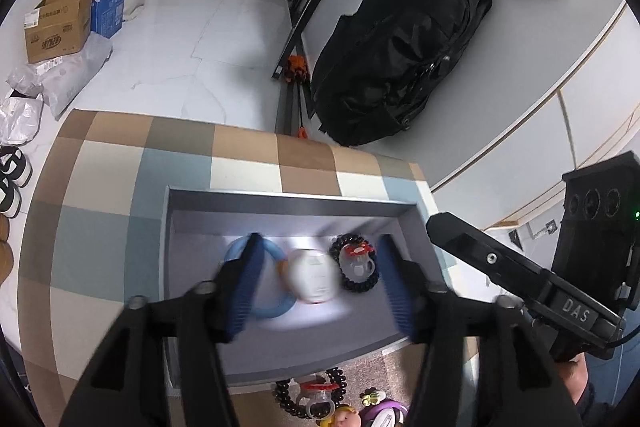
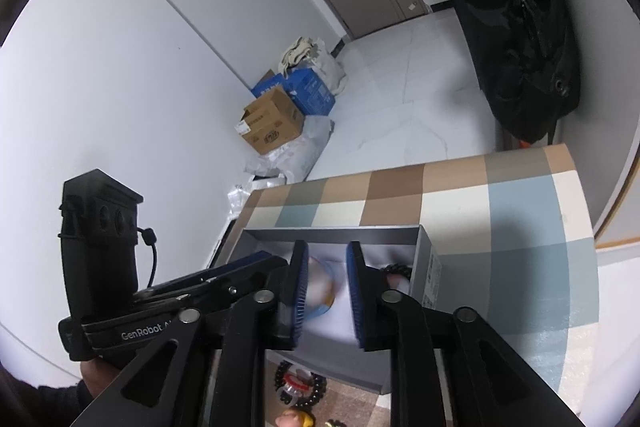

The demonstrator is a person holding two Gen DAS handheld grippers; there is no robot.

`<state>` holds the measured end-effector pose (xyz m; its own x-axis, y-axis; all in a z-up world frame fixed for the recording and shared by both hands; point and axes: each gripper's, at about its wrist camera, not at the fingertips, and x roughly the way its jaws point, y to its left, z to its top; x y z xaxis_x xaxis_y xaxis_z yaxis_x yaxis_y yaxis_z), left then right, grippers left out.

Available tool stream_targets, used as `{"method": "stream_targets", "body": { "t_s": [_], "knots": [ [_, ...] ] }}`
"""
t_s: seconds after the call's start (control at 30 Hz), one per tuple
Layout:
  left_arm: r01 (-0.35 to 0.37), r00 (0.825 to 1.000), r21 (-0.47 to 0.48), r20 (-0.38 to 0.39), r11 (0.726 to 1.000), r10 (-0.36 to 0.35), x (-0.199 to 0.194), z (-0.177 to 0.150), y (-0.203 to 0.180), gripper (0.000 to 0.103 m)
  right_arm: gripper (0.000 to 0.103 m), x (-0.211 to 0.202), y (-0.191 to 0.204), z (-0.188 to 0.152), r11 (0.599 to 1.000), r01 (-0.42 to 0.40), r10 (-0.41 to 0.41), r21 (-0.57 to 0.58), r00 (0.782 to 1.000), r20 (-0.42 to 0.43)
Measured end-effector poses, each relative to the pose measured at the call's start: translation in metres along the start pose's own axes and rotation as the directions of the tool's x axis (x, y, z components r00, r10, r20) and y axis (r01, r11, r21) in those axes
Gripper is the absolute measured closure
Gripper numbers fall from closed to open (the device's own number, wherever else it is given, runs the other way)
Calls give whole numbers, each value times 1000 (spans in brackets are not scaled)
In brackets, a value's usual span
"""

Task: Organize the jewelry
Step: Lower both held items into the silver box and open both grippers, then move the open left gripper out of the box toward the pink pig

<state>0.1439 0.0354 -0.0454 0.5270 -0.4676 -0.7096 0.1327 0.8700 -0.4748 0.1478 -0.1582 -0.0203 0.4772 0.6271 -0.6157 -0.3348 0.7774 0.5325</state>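
Observation:
A grey open box (image 1: 288, 201) sits on the checkered table. Inside it lie a light blue ring (image 1: 272, 305), a white rounded piece (image 1: 314, 277) and a black bead bracelet with a red and grey charm (image 1: 356, 263). My left gripper (image 1: 318, 285) is open and empty above the box, its blue pads on either side of the white piece. My right gripper (image 2: 326, 291) is open with a narrow gap, over the same box (image 2: 332, 233), where the blue ring (image 2: 322, 285) shows blurred. Each gripper shows at the other view's edge.
More jewelry lies on the table in front of the box: a black bead bracelet (image 1: 292, 401), a small doll figure (image 1: 346, 417), a purple piece (image 1: 386, 411). A black backpack (image 1: 400, 51) stands past the table's far edge. Cardboard boxes (image 1: 60, 27) sit on the floor.

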Motion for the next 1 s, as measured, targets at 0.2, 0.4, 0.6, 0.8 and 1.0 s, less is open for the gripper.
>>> {"method": "stream_targets", "body": {
  "t_s": [0.2,0.4,0.6,0.8,1.0],
  "knots": [
    [-29,999,28,36,999,28,-9,-3,-7,31,41,-17,-1,-3,1000,2,-3,14,998,60],
    [-91,994,46,67,995,87,-20,-14,-12,31,24,-31,-1,-10,999,34,-34,6,996,88],
    [-127,986,58,115,990,120,-38,-26,-22,31,14,-43,9,-20,998,43,-38,-42,993,113],
    [-165,980,76,128,983,154,-47,-39,-31,30,3,-57,20,-34,992,69,-54,-106,988,142],
    [-175,976,54,139,983,166,-56,-60,-30,20,0,-69,21,-49,987,102,-84,-123,986,145]
  ]
}}
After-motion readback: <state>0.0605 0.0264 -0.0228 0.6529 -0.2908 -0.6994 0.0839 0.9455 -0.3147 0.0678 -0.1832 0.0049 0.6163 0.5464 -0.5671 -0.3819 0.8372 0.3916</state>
